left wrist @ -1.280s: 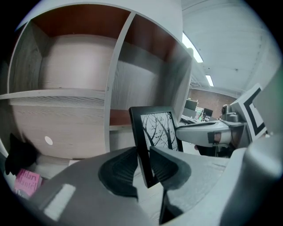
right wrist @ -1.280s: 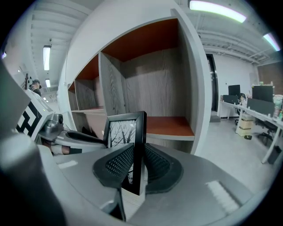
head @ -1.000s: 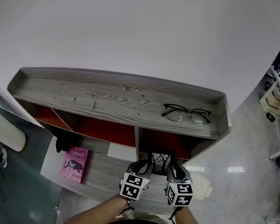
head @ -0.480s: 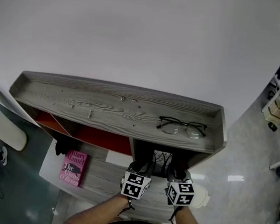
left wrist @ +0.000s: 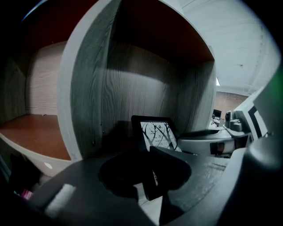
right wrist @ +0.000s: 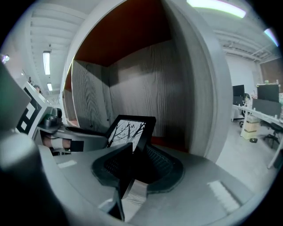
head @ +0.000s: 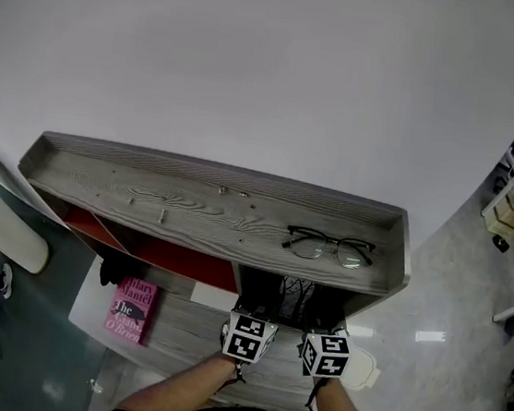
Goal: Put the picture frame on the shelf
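Observation:
A black picture frame [head: 296, 291] with a bare-branch print stands upright between my two grippers, just inside the right compartment of the grey wood-grain shelf unit [head: 192, 203]. My left gripper [head: 264, 309] is shut on the frame's left edge, and my right gripper [head: 321, 316] is shut on its right edge. In the left gripper view the frame [left wrist: 156, 133] rises beyond my jaws [left wrist: 152, 174], in front of the compartment's back wall. The right gripper view shows the frame [right wrist: 128, 129] tilted slightly back above my gripper [right wrist: 132, 153]. Its foot is hidden by the jaws.
Black glasses [head: 328, 246] lie on the unit's top board, right above the compartment. A pink book [head: 130, 310] lies on the lower ledge to the left. A divider wall [left wrist: 86, 88] separates the left compartment, which has an orange back. A cream object [head: 364, 369] sits at the ledge's right end.
Both grippers have carried the frame forward, farther under the top board into the right compartment. The head view has tipped upward a little.

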A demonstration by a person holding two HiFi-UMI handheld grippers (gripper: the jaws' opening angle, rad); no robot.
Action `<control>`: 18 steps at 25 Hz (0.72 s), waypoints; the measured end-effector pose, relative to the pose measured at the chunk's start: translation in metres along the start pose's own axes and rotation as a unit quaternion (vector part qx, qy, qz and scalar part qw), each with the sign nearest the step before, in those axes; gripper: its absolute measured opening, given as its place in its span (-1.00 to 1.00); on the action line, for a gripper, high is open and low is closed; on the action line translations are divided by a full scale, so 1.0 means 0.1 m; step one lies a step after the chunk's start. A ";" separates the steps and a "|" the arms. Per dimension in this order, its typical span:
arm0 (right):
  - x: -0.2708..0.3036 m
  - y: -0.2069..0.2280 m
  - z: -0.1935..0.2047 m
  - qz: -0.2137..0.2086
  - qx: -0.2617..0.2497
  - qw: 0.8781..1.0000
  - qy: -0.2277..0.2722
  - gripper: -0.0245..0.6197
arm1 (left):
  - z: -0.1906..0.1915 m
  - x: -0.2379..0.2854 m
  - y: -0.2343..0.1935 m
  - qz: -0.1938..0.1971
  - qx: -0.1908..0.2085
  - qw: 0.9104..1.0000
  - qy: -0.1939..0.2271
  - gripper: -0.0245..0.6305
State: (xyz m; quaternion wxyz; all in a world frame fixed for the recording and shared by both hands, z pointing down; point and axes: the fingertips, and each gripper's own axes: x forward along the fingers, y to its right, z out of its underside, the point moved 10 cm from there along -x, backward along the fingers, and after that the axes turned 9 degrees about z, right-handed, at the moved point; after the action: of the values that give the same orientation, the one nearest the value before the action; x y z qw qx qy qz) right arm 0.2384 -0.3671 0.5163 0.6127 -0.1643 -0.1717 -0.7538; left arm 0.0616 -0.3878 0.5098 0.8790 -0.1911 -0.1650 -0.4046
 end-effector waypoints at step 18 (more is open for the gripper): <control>0.11 -0.03 0.05 0.005 -0.040 0.999 0.003 -0.43 | 0.05 0.06 0.02 -0.034 0.032 0.999 0.026 -0.64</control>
State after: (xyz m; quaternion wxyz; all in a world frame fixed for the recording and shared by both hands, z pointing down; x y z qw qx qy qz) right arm 0.2335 -0.3735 0.5252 0.6099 -0.1872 -0.1387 -0.7575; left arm 0.0667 -0.3880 0.5166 0.8744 -0.1467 -0.1614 -0.4334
